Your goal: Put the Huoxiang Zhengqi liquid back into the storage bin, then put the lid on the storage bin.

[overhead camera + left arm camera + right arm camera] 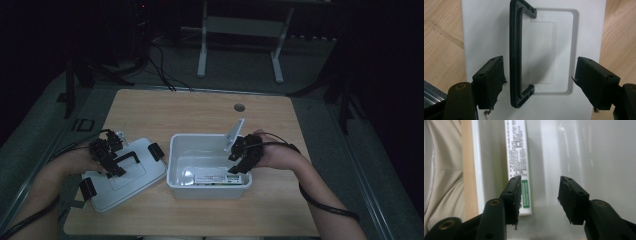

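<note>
At the left of the wooden table (150,107) lies the flat white plastic lid (131,175), off its box, with black clip latches at its ends and a black plastic carrying handle (515,55) folded flat into its recessed centre. The left gripper (111,159) hovers just over this lid with its jaws spread wide on either side of the handle, pressing on nothing. The lid looks light, stiff and rather slick, so the handle bar is probably the surest place to take hold; the smooth edges would likely slip.

To its right, near the middle of the table, stands the open white rectangular plastic storage box (172,165). Along its near wall, on the floor, lies a long narrow white cardboard carton (517,162) with small print and a green mark. It appears light and easily dented, best pinched gently across its narrow width.

The right gripper (240,162) sits above the box's right end, jaws parted about halfway and empty, the carton just beside one of them.
</note>
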A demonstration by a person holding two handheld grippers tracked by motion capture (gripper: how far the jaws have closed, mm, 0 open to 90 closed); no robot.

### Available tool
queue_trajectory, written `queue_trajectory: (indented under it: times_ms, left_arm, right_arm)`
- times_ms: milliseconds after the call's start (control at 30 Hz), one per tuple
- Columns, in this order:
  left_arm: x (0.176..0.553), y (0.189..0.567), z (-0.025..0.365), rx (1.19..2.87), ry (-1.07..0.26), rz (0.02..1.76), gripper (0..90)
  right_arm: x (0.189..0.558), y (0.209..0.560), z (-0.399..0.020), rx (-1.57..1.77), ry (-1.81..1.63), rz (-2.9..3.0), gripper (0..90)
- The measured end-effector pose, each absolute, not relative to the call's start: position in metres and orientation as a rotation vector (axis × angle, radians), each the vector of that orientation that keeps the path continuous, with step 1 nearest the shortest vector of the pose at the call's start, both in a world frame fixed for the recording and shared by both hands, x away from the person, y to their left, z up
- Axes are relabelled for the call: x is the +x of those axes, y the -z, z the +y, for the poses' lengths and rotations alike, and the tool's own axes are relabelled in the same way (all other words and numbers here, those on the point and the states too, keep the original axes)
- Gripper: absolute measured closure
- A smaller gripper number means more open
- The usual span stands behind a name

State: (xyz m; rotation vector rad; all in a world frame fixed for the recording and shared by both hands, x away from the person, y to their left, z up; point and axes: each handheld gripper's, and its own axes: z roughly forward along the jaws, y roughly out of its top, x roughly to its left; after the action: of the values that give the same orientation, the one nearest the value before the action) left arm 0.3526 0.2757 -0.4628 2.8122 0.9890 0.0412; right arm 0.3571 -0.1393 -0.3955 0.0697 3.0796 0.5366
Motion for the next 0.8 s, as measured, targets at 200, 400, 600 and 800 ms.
queue_trajectory:
  times_ms: [200,400,600,800]
  left_arm:
    - [0.352,0.460,0.277,2.791,-0.023,0.982,27.1]
    - [0.352,0.457,0.280,2.777,-0.056,0.986,32.4]
    - [0.352,0.458,0.281,2.791,-0.061,0.983,36.2]
    - [0.352,0.461,0.282,2.804,-0.071,0.966,40.8]
  right_arm:
    - [0.361,0.387,-0.163,0.166,-0.649,3.010,45.9]
    - [0.368,0.381,-0.201,0.403,-0.869,2.839,32.3]
    - [0.371,0.386,-0.238,0.591,-1.004,2.677,17.7]
    - [0.374,0.402,-0.264,0.715,-1.026,2.564,14.7]
